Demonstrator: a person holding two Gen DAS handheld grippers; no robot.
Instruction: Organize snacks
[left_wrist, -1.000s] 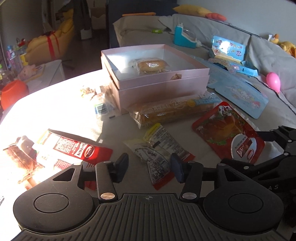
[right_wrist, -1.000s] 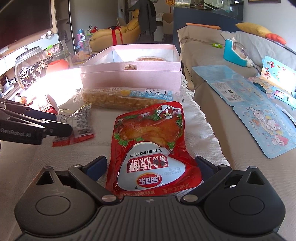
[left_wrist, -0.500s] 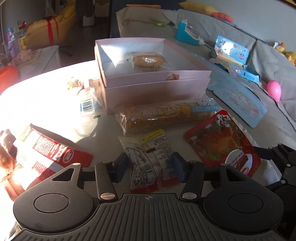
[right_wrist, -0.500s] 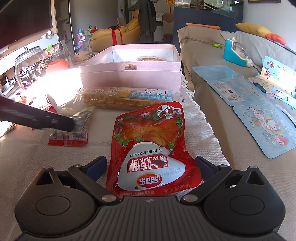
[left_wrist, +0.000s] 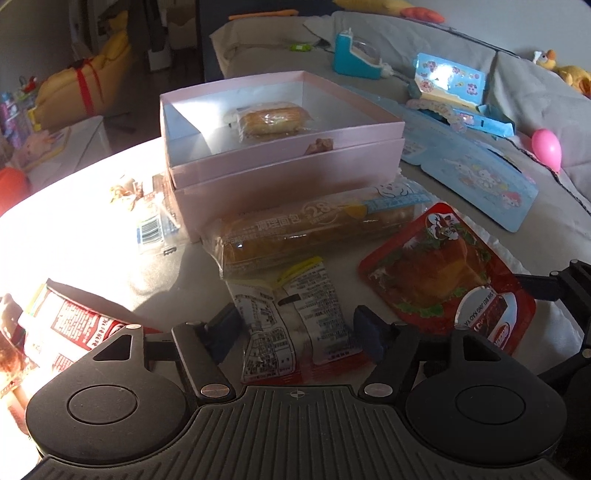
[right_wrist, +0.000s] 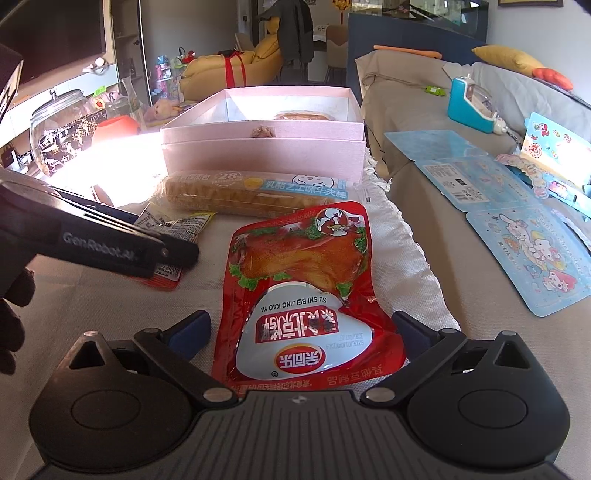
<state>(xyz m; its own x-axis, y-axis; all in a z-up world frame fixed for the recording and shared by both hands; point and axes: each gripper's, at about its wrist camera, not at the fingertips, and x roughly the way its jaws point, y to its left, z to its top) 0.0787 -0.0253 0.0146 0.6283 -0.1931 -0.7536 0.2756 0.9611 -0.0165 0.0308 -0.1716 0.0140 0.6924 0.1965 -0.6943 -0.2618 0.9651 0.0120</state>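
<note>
The near ends of two snacks are cut off by the tool bodies: the small printed snack packet (left_wrist: 291, 325) runs under the lower edge between the left tongs (left_wrist: 295, 330), and the red roast-duck pouch (right_wrist: 303, 295) does the same between the right tongs (right_wrist: 301, 328). The left tongs are opening, their blue pads on either side of the packet and not pressing it; seen from the right wrist, the left tool's black arm covers most of that packet, so only its yellow-edged far end and a red corner show. The right tongs stand wide and released, pads clear of the pouch edges. Both snacks lie flat on the worktop (left_wrist: 177, 273), the pouch partly on a white fringed cloth (right_wrist: 402, 251). Just beyond them a long wrapped bread loaf (left_wrist: 314, 232) lies across the front of the pink box (left_wrist: 288, 173), which sits nested in its lid and holds a wrapped bun (left_wrist: 271, 120); a small brown bit at the box's front wall is too small to identify. Left of the left tongs, a red-and-white carton (left_wrist: 74, 325) is washed out by hard sunlight, as are the small wrappers (left_wrist: 147, 218) beside the box. A dark-gloved hand (right_wrist: 11, 317) shows at the right view's left edge. Blue cartoon card packs (right_wrist: 524, 251) lie well apart on the grey sofa.
</note>
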